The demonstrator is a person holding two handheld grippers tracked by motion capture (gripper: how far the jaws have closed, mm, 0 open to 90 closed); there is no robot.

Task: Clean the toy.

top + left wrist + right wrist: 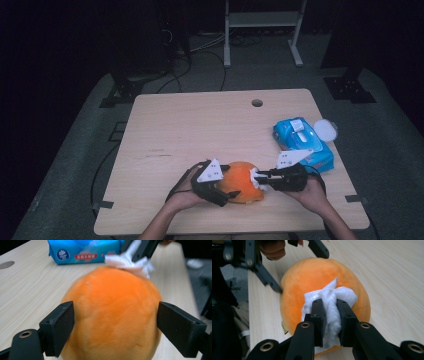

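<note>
Wiping step under way. Orange plush toy (242,181) sits at table's (200,125) near edge. Left gripper (115,327) straddles it, jaws apart beside its flanks; right gripper (329,315) clamps white wipe (332,302) against toy. Next, probably: steady toy, rub across.

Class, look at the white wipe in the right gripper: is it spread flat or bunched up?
Bunched up. The wipe is crumpled into a wad, pinched between the right gripper's jaws and pressed on the orange plush.

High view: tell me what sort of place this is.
Probably a lab or recording room: a bare wooden table on grey carpet, cables trailing across the floor, and a metal stand against dark surroundings.
</note>
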